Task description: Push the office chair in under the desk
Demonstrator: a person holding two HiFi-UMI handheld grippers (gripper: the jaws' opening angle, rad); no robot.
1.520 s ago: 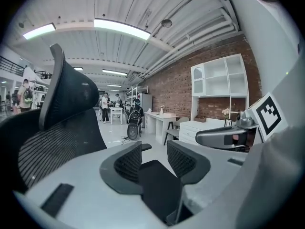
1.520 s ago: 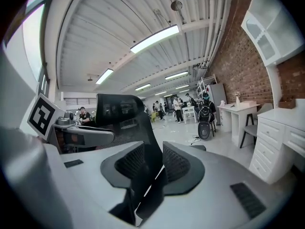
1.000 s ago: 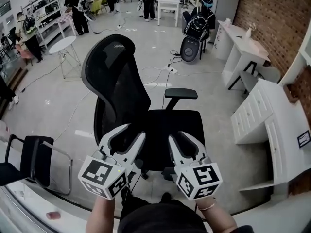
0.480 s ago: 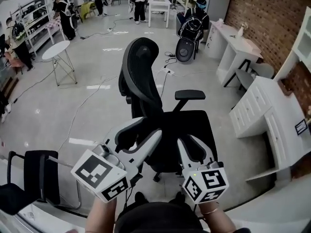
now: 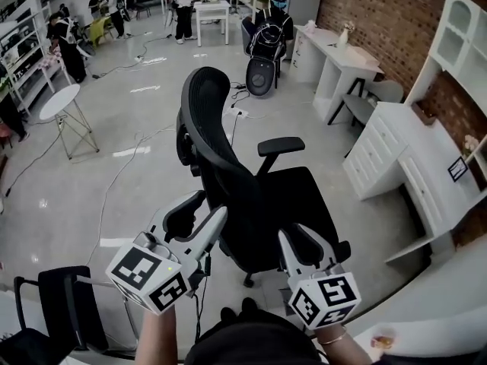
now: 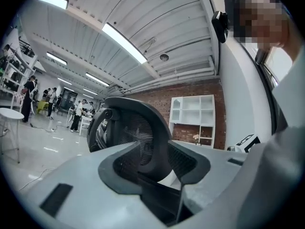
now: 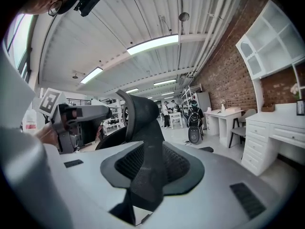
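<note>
Chair: one black office chair (image 5: 228,158) with a mesh back and a padded seat. It stands on the open grey floor (image 5: 129,181), seen edge-on, with its seat towards the right.
Chair against desk: it is well apart from the white drawer-fronted desk (image 5: 430,185) by the brick wall at right. No part of it is under any desktop.
Left gripper (image 5: 207,205): the jaws are partly drawn in and pinch the black frame edge of the chair's back.
Right gripper (image 5: 313,240): the jaws are set a little narrower and nip a strip of the chair's mesh edge.
Done: as I judge it, only the grasp; both tools have the chair.
Left: rolling it across to the desk, lining the seat up with the opening, and pushing it in.
Which desk: not certain. The drawer-fronted one is nearest, and a second, plain white desk (image 5: 346,55) stands farther along the same wall.
Counts: one gripped chair; two grippers; one armrest showing in the head view; two white desks; one round white side table (image 5: 59,101); one black-framed chair (image 5: 65,303) at lower left; several people far off.
</note>
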